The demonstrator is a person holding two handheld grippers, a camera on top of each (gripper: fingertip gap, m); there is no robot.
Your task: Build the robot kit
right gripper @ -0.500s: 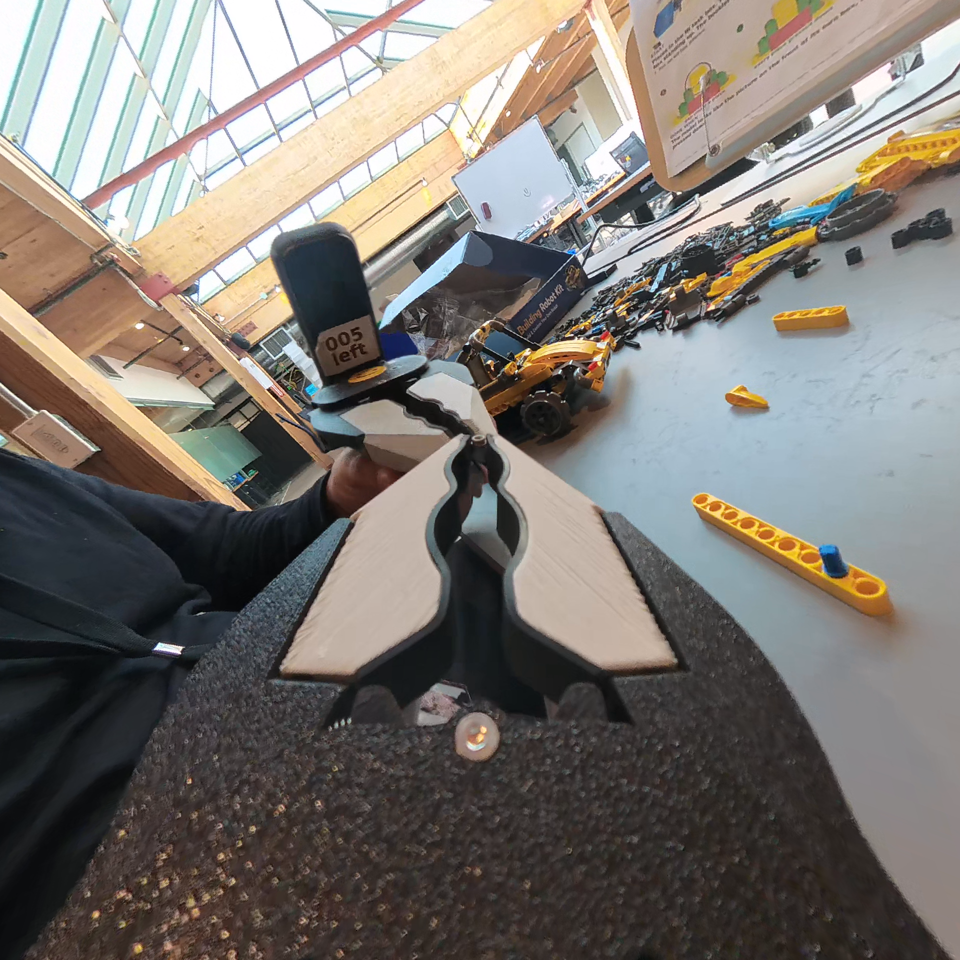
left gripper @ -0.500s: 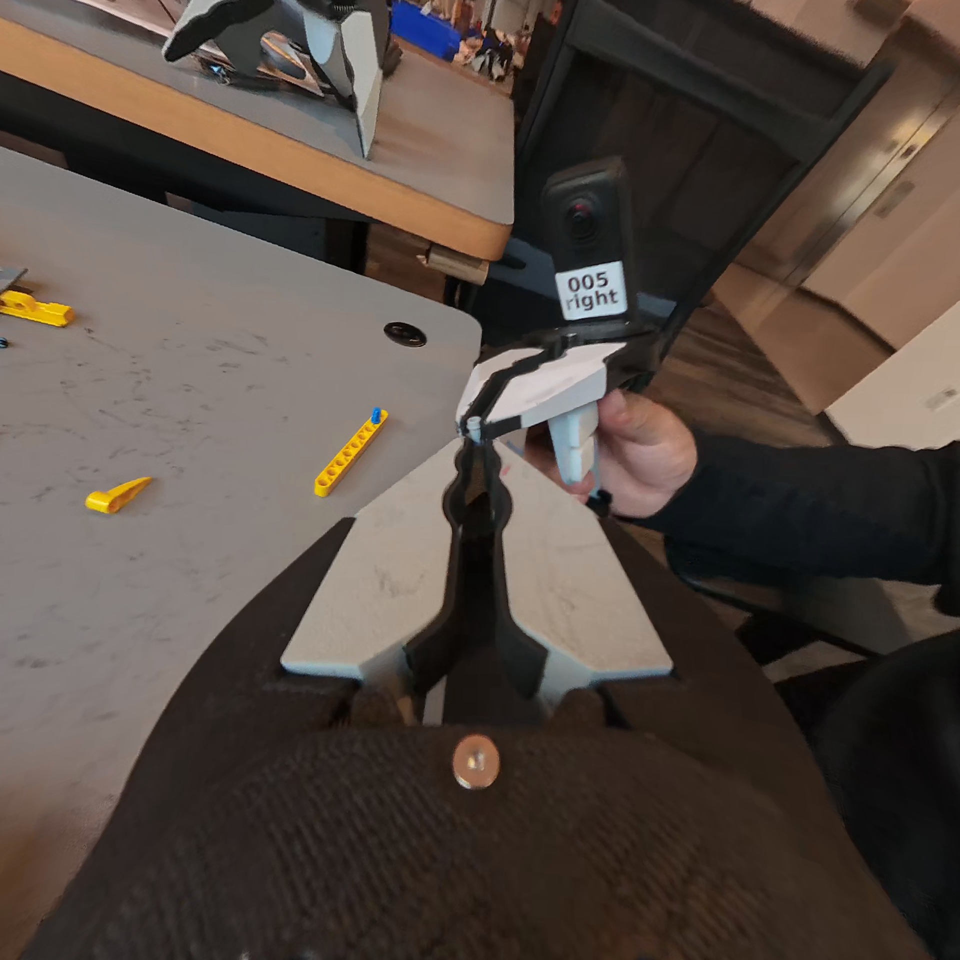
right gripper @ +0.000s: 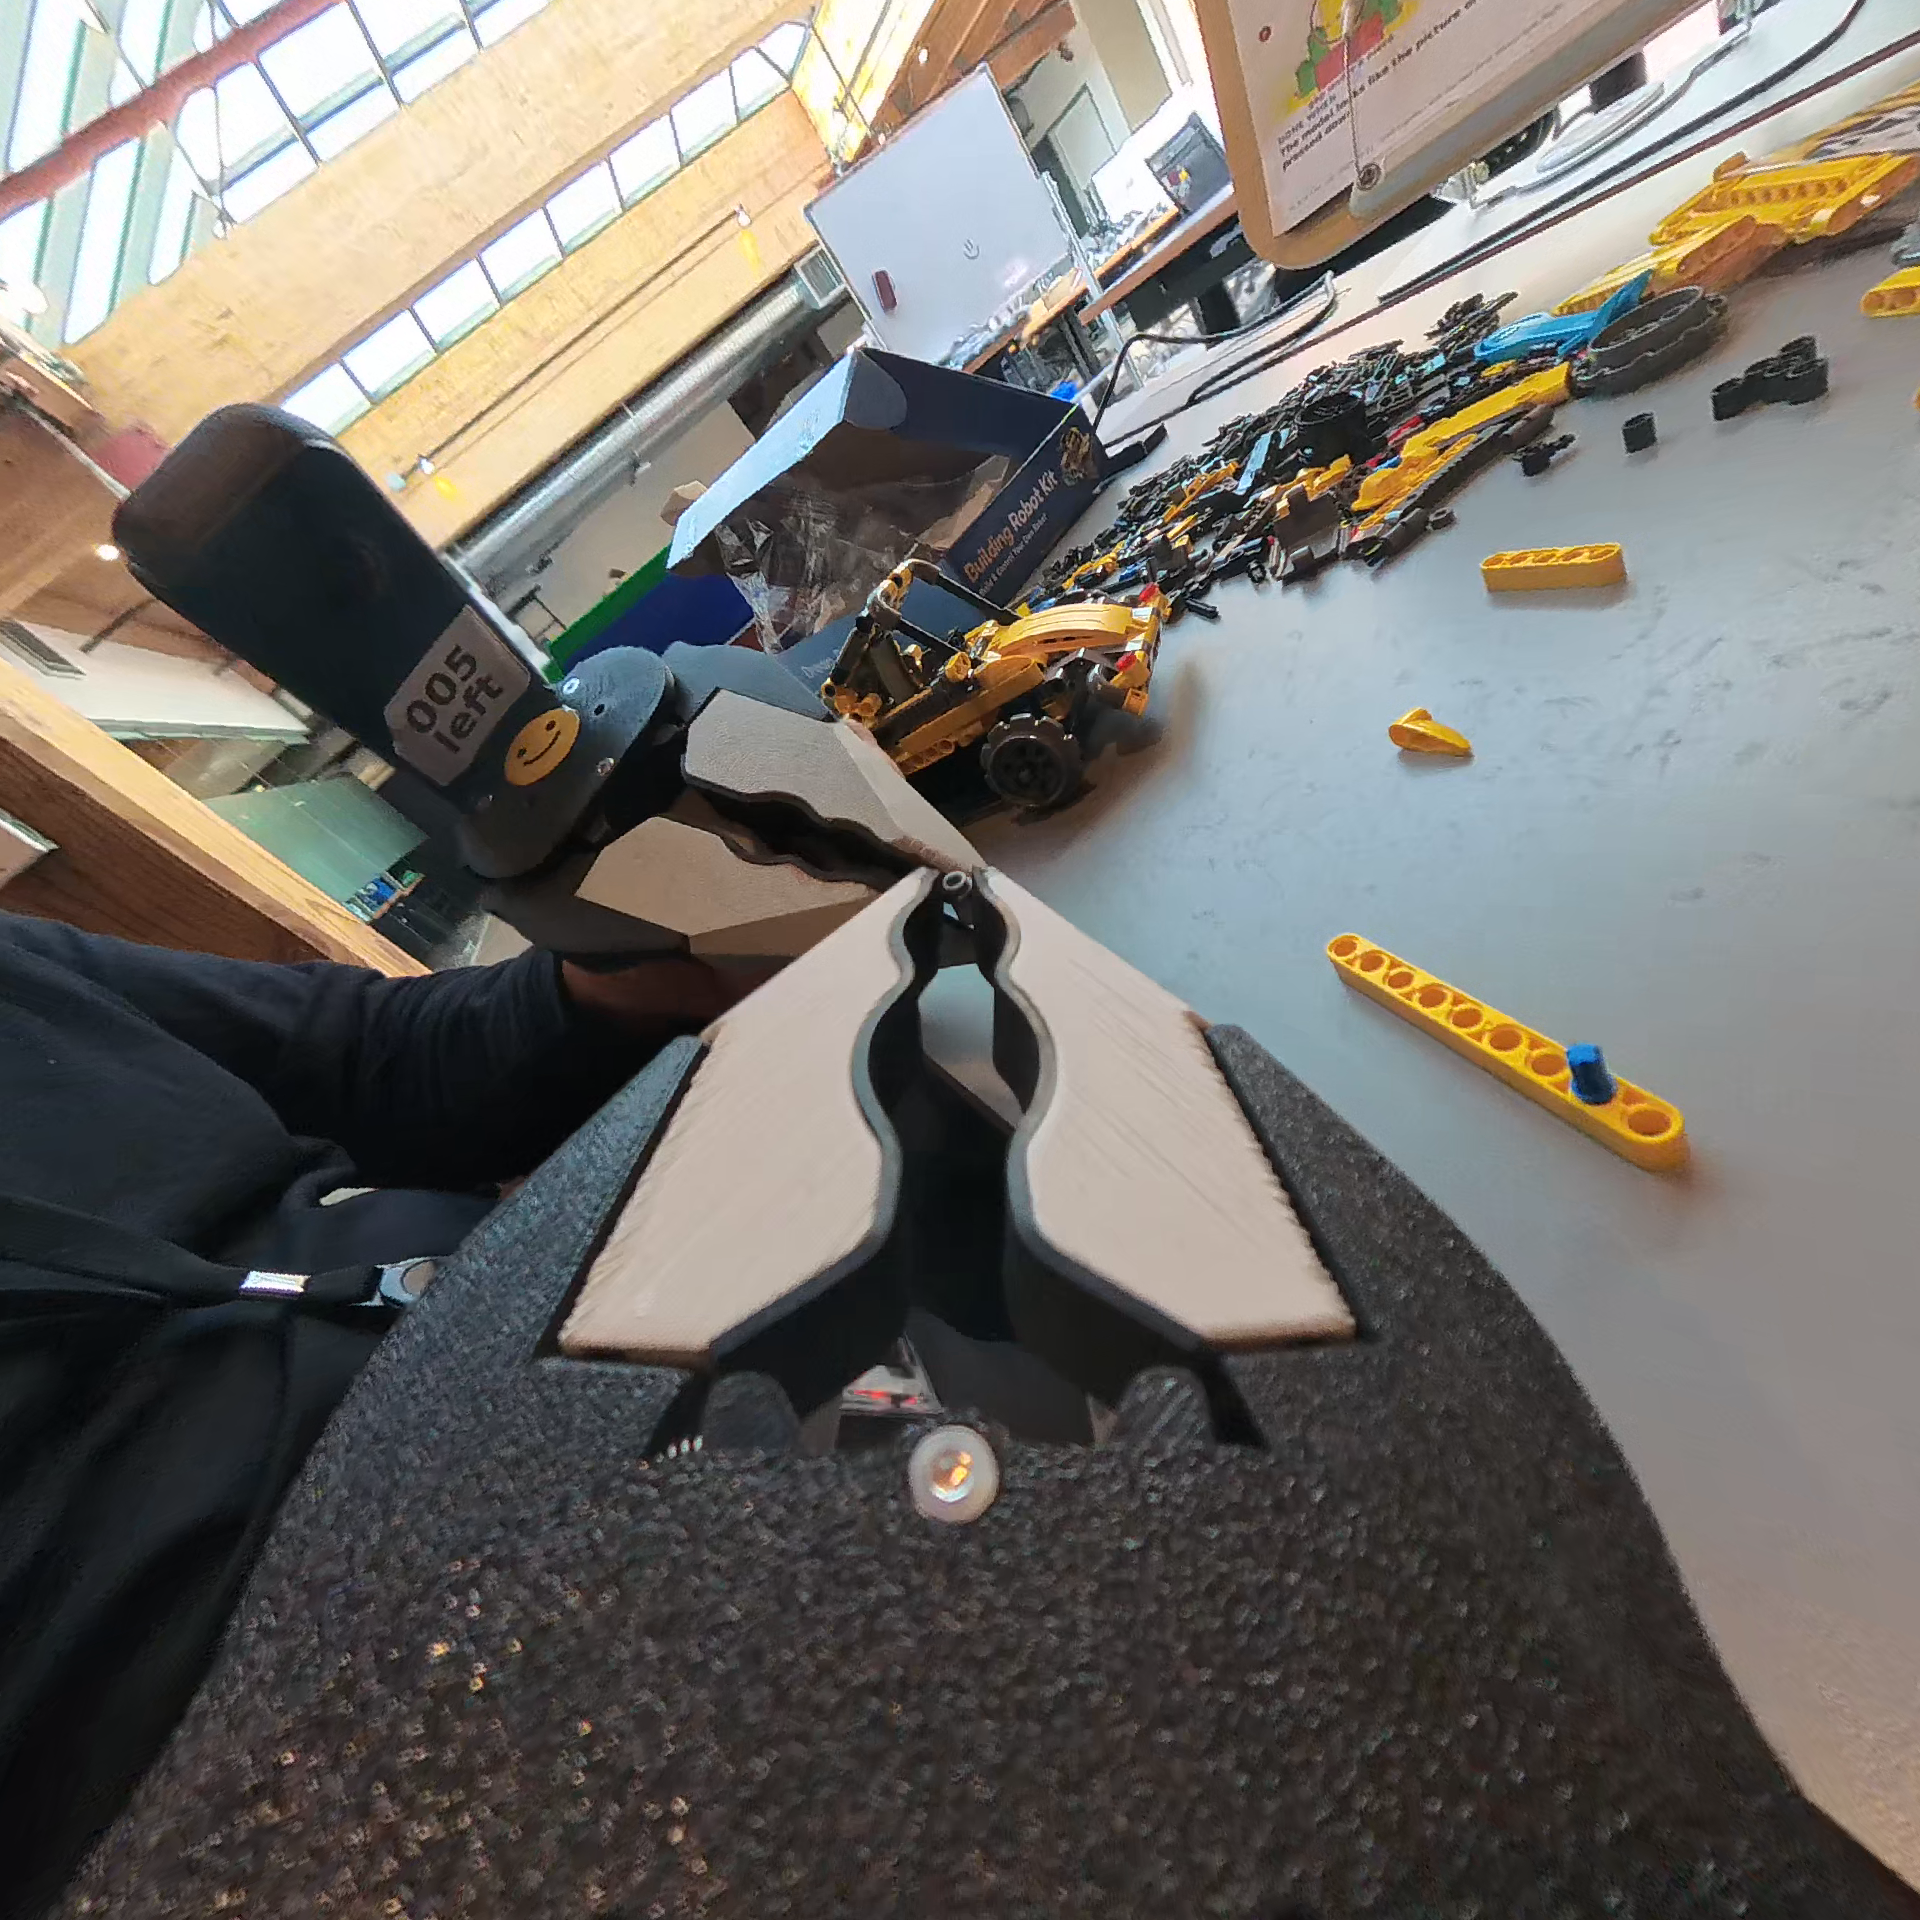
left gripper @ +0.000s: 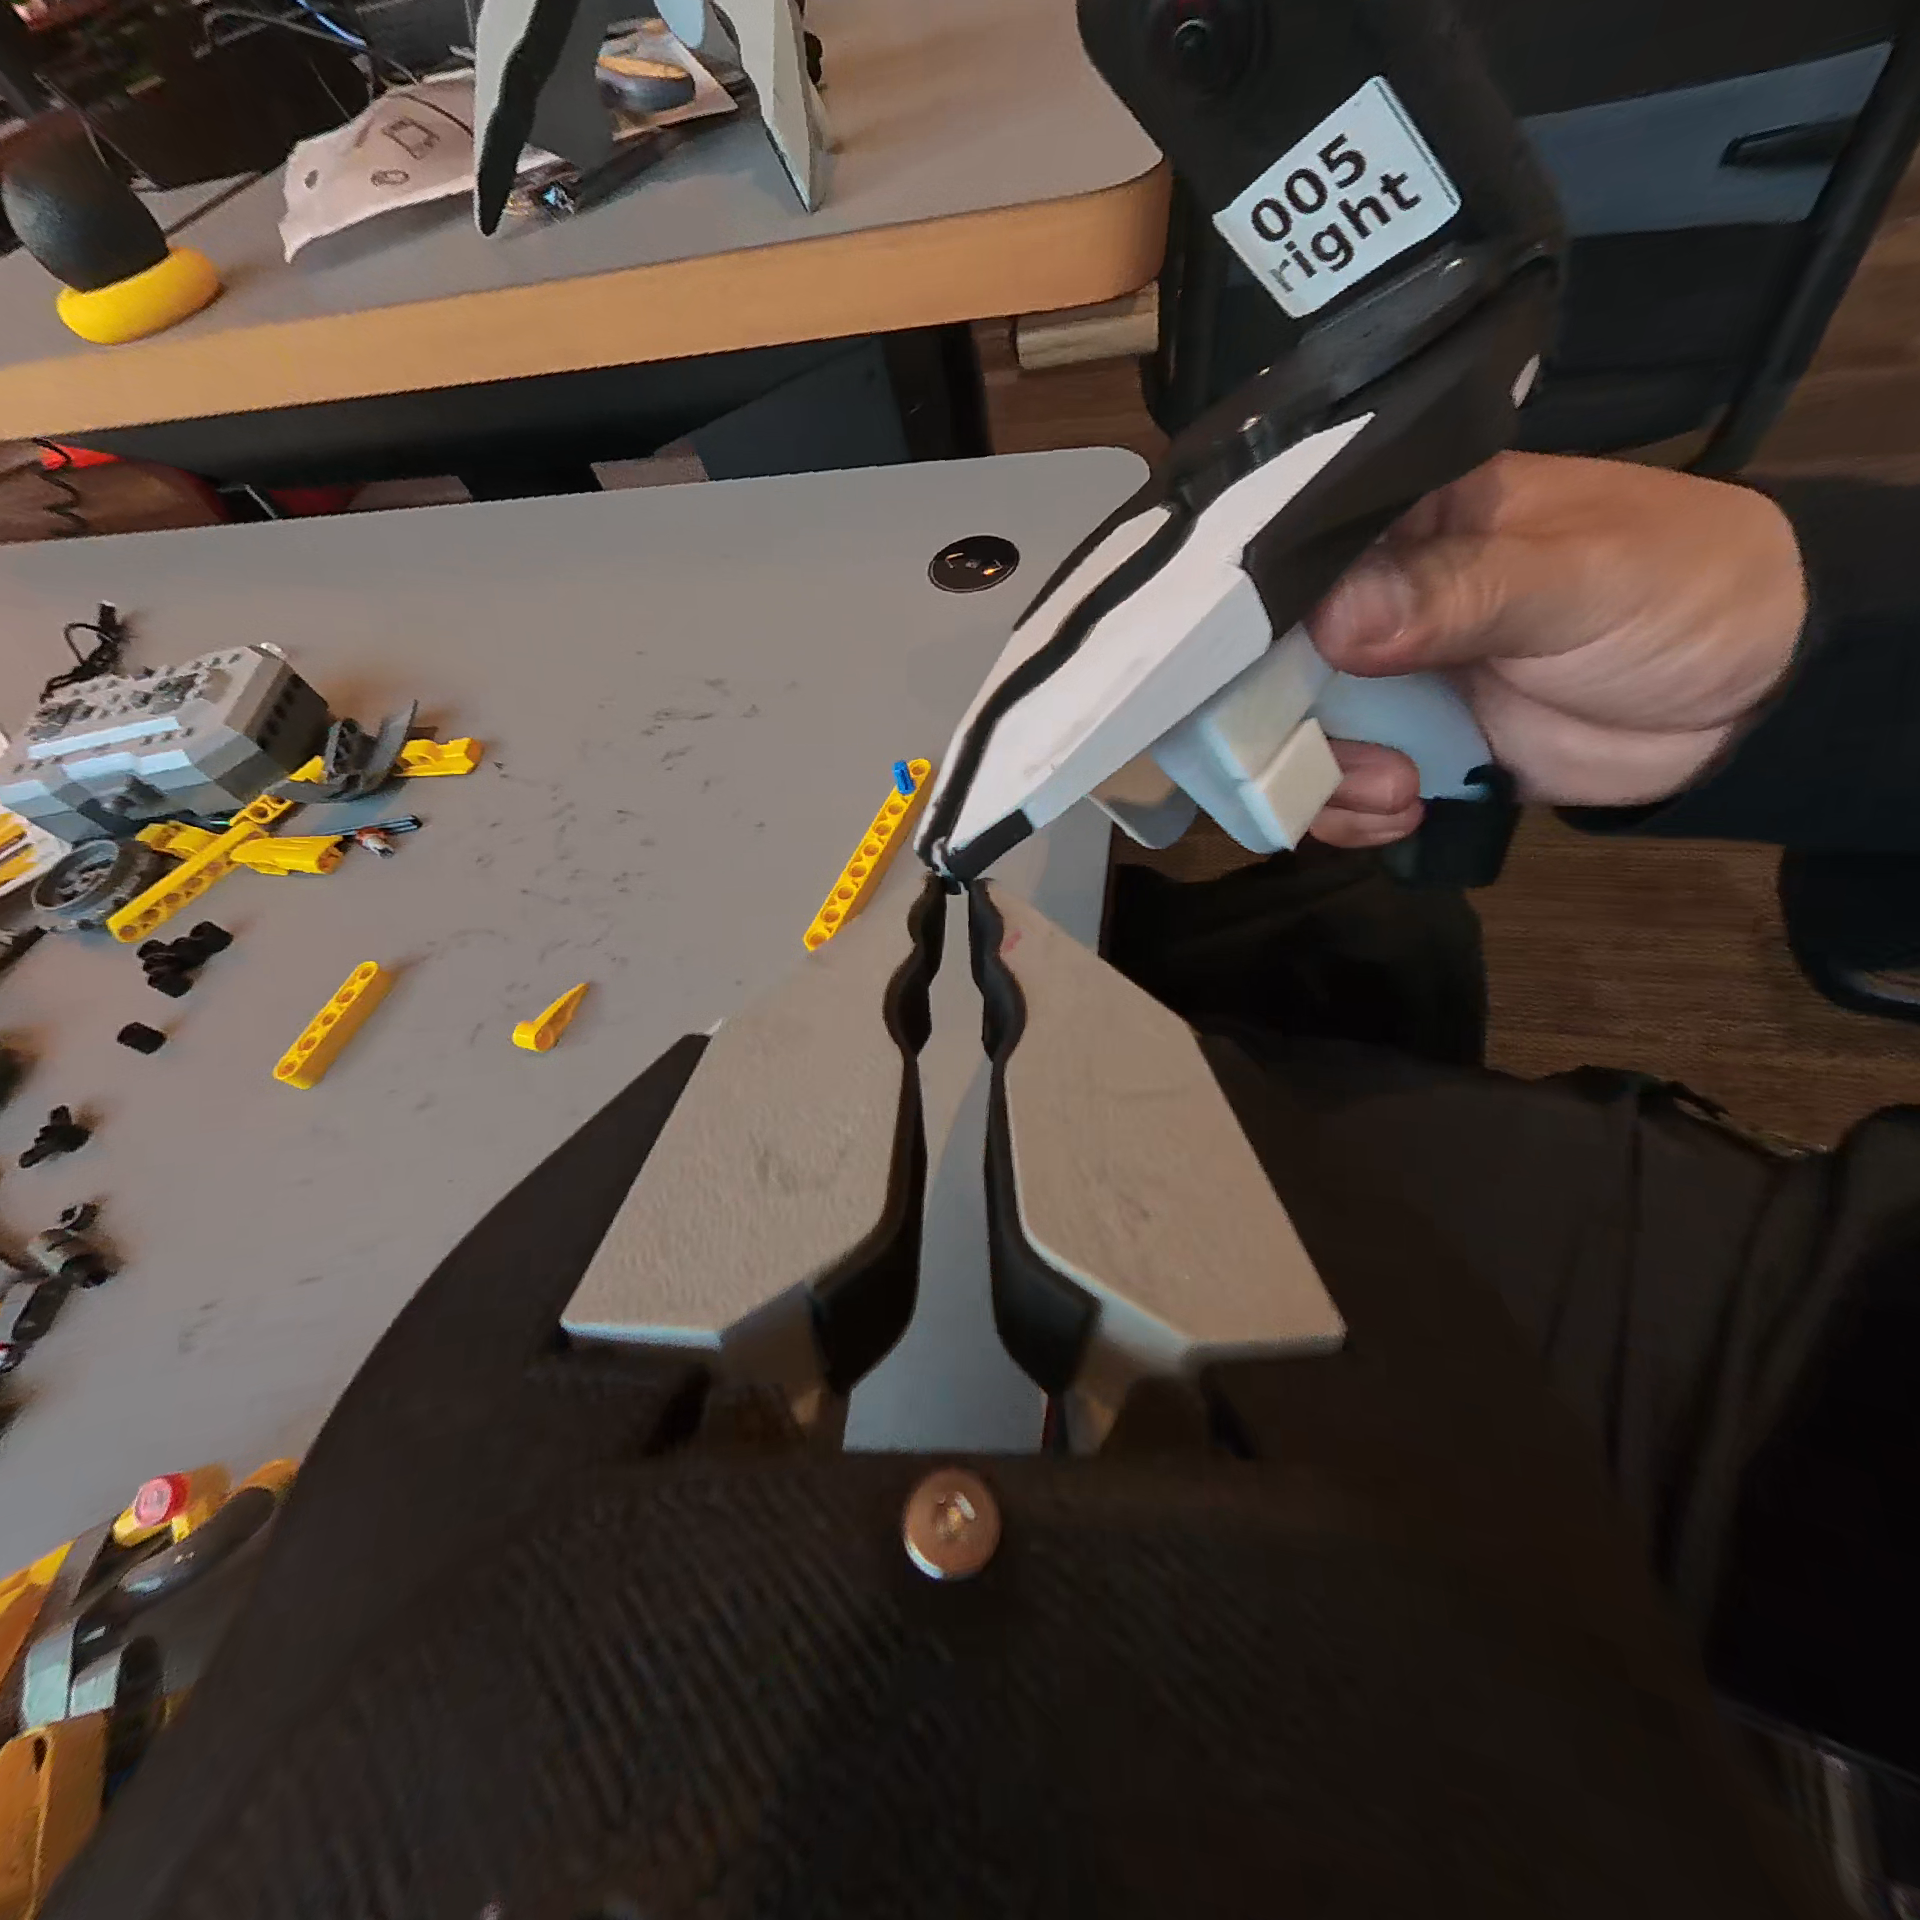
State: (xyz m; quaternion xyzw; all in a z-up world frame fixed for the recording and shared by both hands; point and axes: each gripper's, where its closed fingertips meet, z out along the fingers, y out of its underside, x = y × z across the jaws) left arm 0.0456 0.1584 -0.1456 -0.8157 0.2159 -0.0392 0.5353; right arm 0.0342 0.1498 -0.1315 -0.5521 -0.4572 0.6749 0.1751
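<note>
Small dark pin (right gripper: 954,886) pinched by both claw tips, left claw (left gripper: 953,896) & right claw (right gripper: 956,883), above table (left gripper: 623,665) edge.

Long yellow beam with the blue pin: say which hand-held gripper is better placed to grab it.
Right, probably. The right hand-held gripper points down beside the pinned end of the long yellow beam, though it pinches a small grey piece.

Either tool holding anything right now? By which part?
Right tool pinches a small dark grey pin between its very fingertips; the pin's gripped part is too small to tell. Left tool tips meet the same pin; grip unclear.
</note>
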